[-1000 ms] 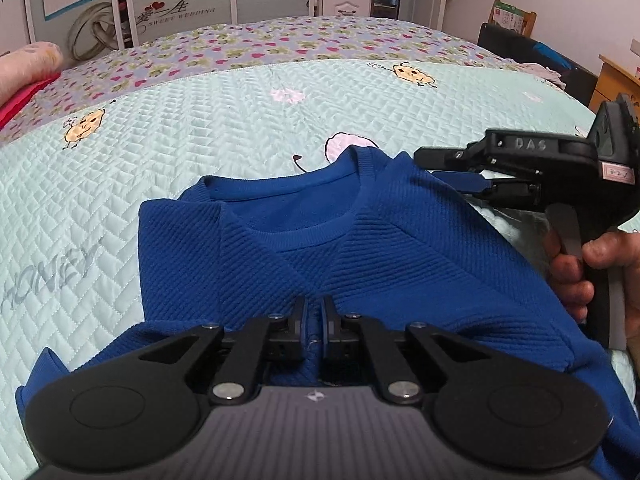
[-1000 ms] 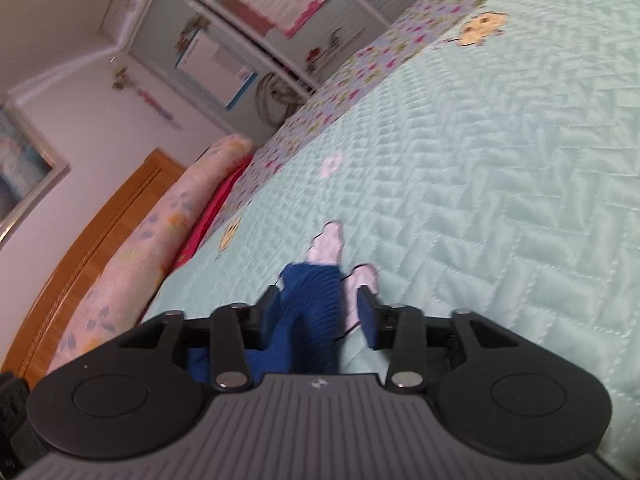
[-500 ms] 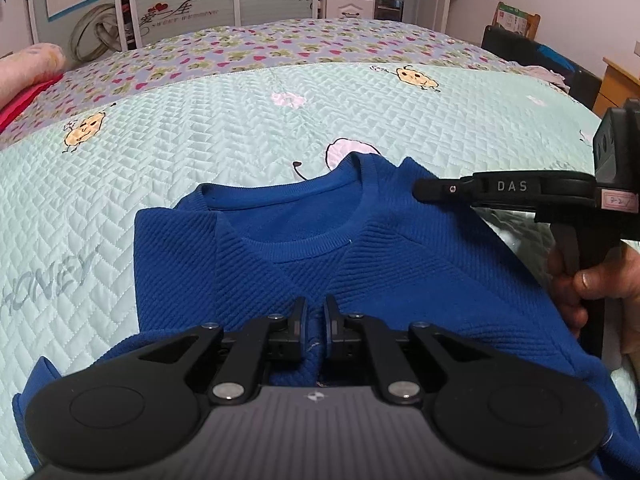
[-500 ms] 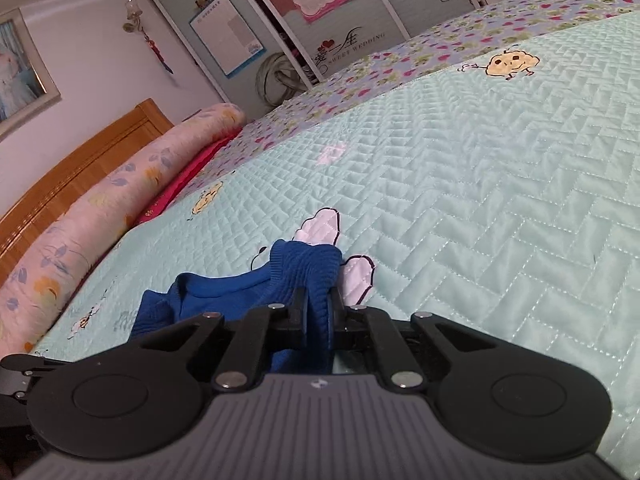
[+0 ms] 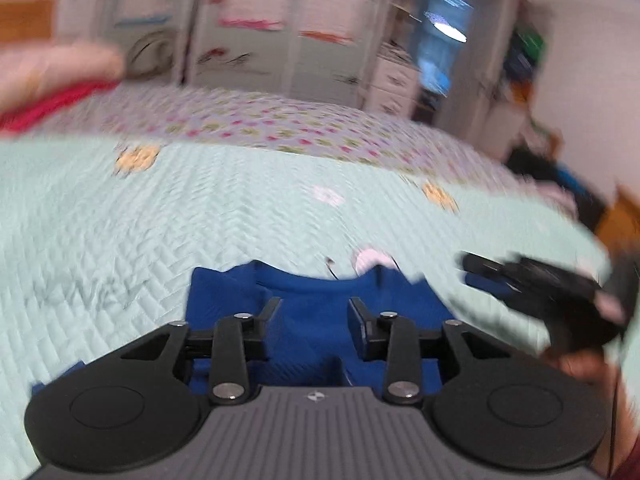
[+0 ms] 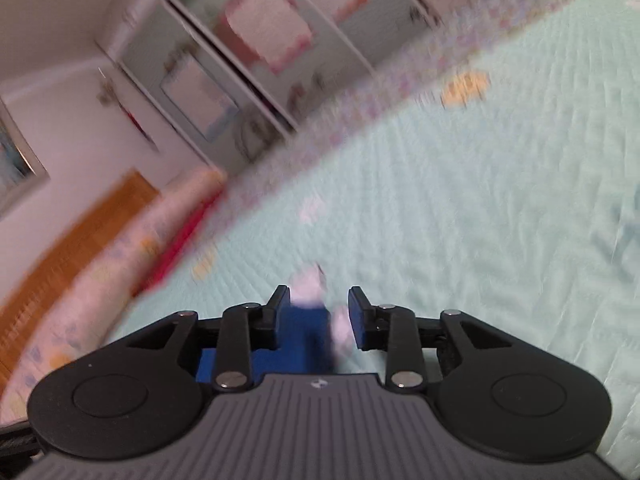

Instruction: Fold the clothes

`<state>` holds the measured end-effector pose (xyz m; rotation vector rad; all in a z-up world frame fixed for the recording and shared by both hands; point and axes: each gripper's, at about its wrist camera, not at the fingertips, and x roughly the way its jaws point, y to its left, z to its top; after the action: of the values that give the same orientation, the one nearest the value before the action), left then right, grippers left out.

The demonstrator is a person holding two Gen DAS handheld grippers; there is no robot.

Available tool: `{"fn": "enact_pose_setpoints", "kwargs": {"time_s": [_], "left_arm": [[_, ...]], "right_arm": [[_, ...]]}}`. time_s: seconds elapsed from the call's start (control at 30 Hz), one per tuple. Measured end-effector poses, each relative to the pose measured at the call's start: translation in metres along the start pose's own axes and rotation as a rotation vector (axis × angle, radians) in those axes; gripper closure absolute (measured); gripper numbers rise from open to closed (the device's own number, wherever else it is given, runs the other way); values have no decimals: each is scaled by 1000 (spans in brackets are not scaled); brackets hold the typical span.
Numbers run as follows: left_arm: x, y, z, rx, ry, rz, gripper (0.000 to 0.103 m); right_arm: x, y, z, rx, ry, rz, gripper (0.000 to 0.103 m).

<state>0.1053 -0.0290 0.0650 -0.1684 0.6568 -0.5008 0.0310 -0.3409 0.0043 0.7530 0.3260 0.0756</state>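
Note:
A blue knit sweater (image 5: 312, 332) lies flat on the mint quilted bedspread (image 5: 200, 220), neckline facing away. In the blurred left wrist view my left gripper (image 5: 314, 306) hovers over the sweater's chest with its fingers apart, and nothing is pinched between them. My right gripper (image 5: 470, 270) sits at the sweater's right shoulder, held by a hand (image 5: 580, 364). In the right wrist view my right gripper (image 6: 318, 300) is opening. A fold of the blue sweater (image 6: 306, 336) lies between its fingers, and the right pad stands off the cloth.
A floral strip of bedding (image 5: 280, 120) runs along the far side. Pink and red pillows (image 5: 52, 76) lie at the far left by a wooden headboard (image 6: 80, 232). Wardrobe doors (image 5: 260, 40) and drawers stand behind the bed. Dark items sit at the right (image 5: 560, 172).
Both grippers were shut on the sweater and now have their fingers apart, the cloth let go. Both have lifted and tilted, and the views are motion-blurred.

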Motion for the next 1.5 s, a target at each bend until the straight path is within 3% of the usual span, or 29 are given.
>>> {"fn": "enact_pose_setpoints", "kwargs": {"time_s": [0.03, 0.1, 0.2, 0.27, 0.33, 0.47, 0.67, 0.8, 1.0, 1.13, 1.2, 1.3, 1.43, 1.5], "left_arm": [[11, 9, 2, -60, 28, -20, 102], [35, 21, 0, -123, 90, 1, 103], [62, 38, -14, -234, 141, 10, 103], [64, 45, -18, -297, 136, -1, 102], [64, 48, -19, -325, 139, -10, 101], [59, 51, -13, -324, 136, -30, 102], [6, 32, -6, -291, -40, -88, 101], [-25, 21, -19, -288, -43, -117, 101], [-44, 0, -54, -228, 81, -168, 100], [-29, -24, -69, -157, 155, -197, 94], [-24, -28, -72, -162, 170, -190, 94], [-35, -32, -77, -213, 160, -261, 93], [-41, -56, -98, -201, 238, -323, 74], [-33, -64, -108, -234, 286, -344, 72]], "right_arm": [[-5, 2, 2, 9, -26, 41, 70], [-8, 4, 3, 23, -24, 130, 70], [5, 9, -2, 14, 74, 204, 70], [25, 7, -13, -10, 198, 137, 70], [43, 2, -24, -37, 289, 46, 83], [42, 0, -22, -31, 277, 45, 85], [40, 1, -21, -36, 274, 53, 82], [41, -2, -21, -21, 276, 60, 82], [42, -5, -21, -10, 281, 67, 82], [43, -7, -21, 4, 282, 75, 82], [43, -8, -21, 9, 282, 79, 82], [44, -11, -20, 33, 283, 90, 82], [45, -12, -20, 39, 284, 93, 82], [45, -13, -20, 41, 284, 94, 82]]}}
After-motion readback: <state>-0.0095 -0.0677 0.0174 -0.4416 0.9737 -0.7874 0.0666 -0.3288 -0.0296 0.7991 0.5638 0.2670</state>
